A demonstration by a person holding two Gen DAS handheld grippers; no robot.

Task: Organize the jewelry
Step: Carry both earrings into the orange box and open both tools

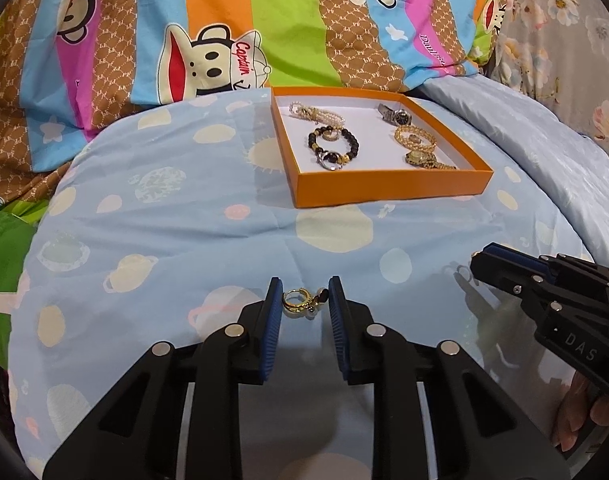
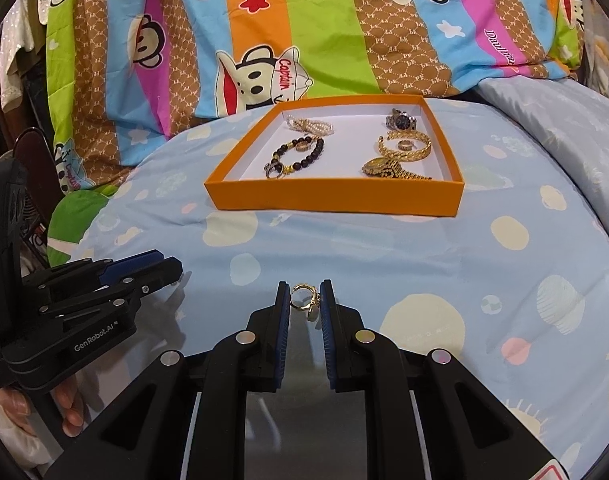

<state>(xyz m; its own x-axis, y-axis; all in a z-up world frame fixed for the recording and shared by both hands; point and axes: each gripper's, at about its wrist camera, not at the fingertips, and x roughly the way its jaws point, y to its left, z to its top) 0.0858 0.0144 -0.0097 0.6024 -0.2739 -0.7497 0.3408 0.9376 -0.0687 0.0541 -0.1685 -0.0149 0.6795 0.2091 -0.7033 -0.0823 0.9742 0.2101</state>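
Note:
An orange box (image 1: 388,190) (image 2: 336,200) on the blue bedsheet holds a pearl bracelet (image 1: 316,114), a black bead bracelet (image 1: 333,144) (image 2: 296,154), watches (image 1: 396,115) (image 2: 400,122) and gold bangles (image 1: 415,138) (image 2: 408,146). My left gripper (image 1: 305,298) is open, its fingertips on either side of a gold earring (image 1: 302,302) lying on the sheet. My right gripper (image 2: 305,300) is open around another gold earring (image 2: 306,300), the pads close to it. Each gripper also shows in the other's view: the right gripper (image 1: 478,264), the left gripper (image 2: 176,270).
A colourful monkey-print quilt (image 1: 208,40) (image 2: 264,40) is bunched behind the box. A pale blue pillow (image 1: 524,128) (image 2: 564,120) lies to the right. Clothes hang at the far left in the right wrist view (image 2: 12,60). Hands hold both grippers.

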